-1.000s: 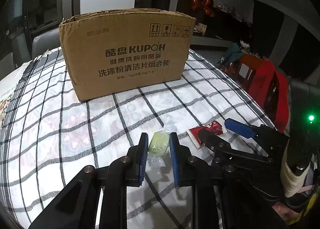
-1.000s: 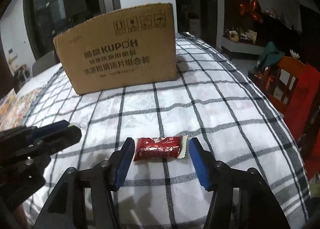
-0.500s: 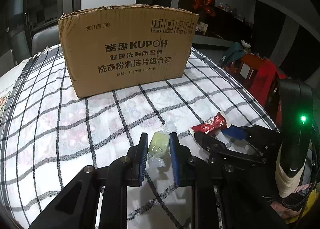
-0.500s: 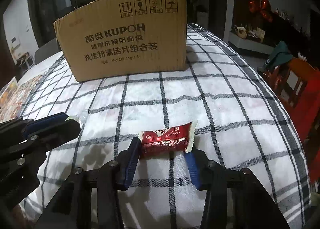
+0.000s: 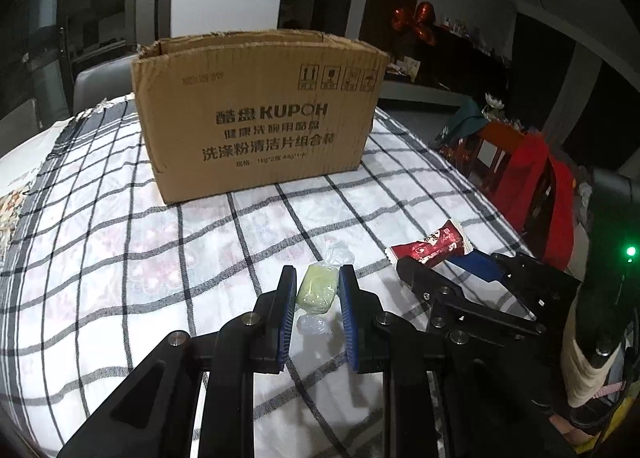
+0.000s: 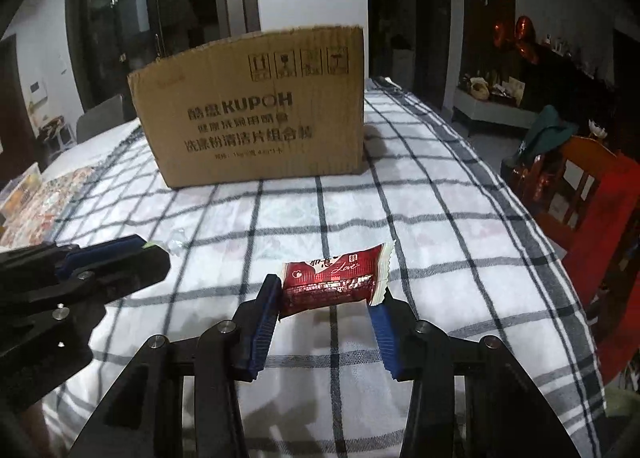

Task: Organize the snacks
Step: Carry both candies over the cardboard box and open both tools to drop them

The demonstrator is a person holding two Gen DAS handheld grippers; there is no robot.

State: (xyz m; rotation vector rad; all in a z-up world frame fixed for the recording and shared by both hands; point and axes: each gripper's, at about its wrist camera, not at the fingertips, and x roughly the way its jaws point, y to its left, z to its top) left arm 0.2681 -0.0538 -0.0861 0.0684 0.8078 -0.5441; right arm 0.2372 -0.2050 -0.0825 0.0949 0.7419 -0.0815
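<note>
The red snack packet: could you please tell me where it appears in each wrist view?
Left wrist: red snack packet at right of centre, held by the right gripper.
Right wrist: the packet at lower centre, clamped between the blue pads.
Shared landmark: the cardboard box behind it on the checked cloth.

Two wrapped snacks on show here: one pale green candy (image 5: pixel 317 288) in a clear twisted wrapper, and one red foil snack packet (image 6: pixel 334 278) with white crimped ends. There's one open-topped cardboard box (image 5: pixel 260 114) printed KUPOH, standing on one black-and-white checked tablecloth (image 5: pixel 120 250), and two black grippers with blue pads, the left gripper (image 5: pixel 316 306) and the right gripper (image 6: pixel 326 318), one snack sitting between each pair of pads. Off to the side, one wooden chair (image 6: pixel 580 178) with one red garment (image 6: pixel 612 226) over it, plus one cluster of red balloons (image 5: pixel 416 20) at the back.
</note>
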